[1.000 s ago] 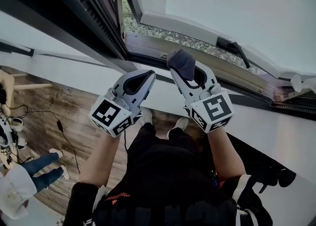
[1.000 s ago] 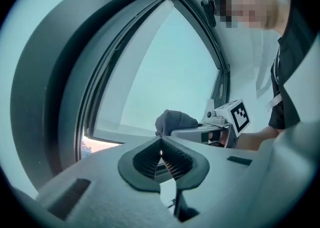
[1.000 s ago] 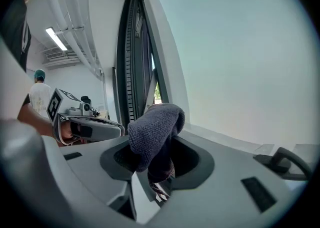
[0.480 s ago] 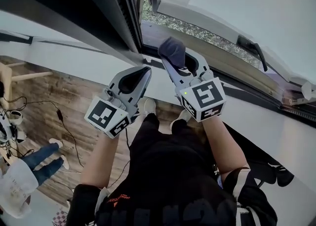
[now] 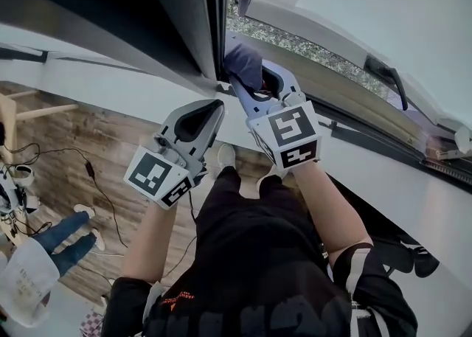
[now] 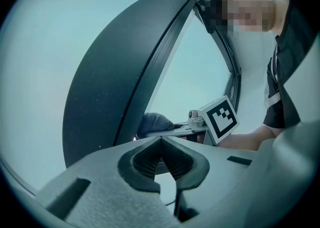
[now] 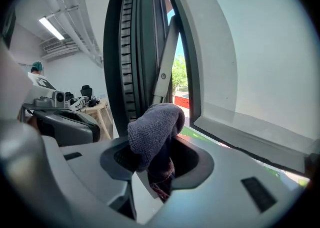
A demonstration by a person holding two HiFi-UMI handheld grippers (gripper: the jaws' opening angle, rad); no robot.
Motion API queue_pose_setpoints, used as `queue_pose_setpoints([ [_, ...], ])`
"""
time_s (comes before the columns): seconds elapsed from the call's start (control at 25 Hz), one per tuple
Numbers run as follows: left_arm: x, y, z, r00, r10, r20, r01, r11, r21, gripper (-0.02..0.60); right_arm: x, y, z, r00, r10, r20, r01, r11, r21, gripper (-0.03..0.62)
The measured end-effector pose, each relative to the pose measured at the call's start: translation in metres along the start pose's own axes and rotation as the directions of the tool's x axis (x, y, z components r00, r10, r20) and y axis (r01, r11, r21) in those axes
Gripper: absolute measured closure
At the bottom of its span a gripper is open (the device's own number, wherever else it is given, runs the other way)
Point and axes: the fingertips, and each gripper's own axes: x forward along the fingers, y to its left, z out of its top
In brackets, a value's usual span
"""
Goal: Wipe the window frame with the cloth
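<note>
**Right claw has the cloth at the frame corner, left one is just along for the ride**

The right gripper (image 7: 156, 158) is clamped on the cloth (image 7: 152, 129). The jaws are nearly together, with a grey wad bulging out past the tips and a darker tail hanging down between them. That overhang helps, since fabric is what should meet the window, not plastic.

The left gripper (image 6: 160, 146) has its jaws together at the tips with nothing in them. In the head view it hangs lower, beside the right gripper and clear of the window.

From the head view, the cloth (image 5: 243, 65) is tucked into the bottom corner, where the dark upright of the window frame (image 5: 193, 26) meets the lower rail (image 5: 346, 118). It looks like it's touching there, though the right gripper view can't confirm real pressure. That view only shows the wad sitting in front of the ribbed dark upright (image 7: 127, 52). The white sash (image 5: 332, 4) is swung open to the outside, with its handle (image 5: 386, 77) further along.

So the wiping step looks under way, right at a corner start point. The next move probably calls for keeping the wad pushed into the frame and dragging it steadily, either up the upright or out along the rail. The grip has to stay firm so the cloth doesn't get pulled out on the ribbing.
</note>
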Motion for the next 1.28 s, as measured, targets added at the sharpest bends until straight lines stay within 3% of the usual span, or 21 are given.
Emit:
queue_pose_setpoints([
  [0.52, 0.001, -0.001, -0.011, 0.999, -0.023, -0.037, 0.023, 1.0, 0.002, 0.561, 0.022, 0.004, -0.017, 0.995, -0.028, -0.098, 0.026, 0.999, -0.027, 0.436],
  [1.28, 0.035, -0.036, -0.021, 0.992, -0.102, -0.076, 0.104, 0.995, 0.014, 0.561, -0.014, -0.024, -0.035, 0.993, -0.075, -0.091, 0.076, 0.997, 0.007, 0.437],
])
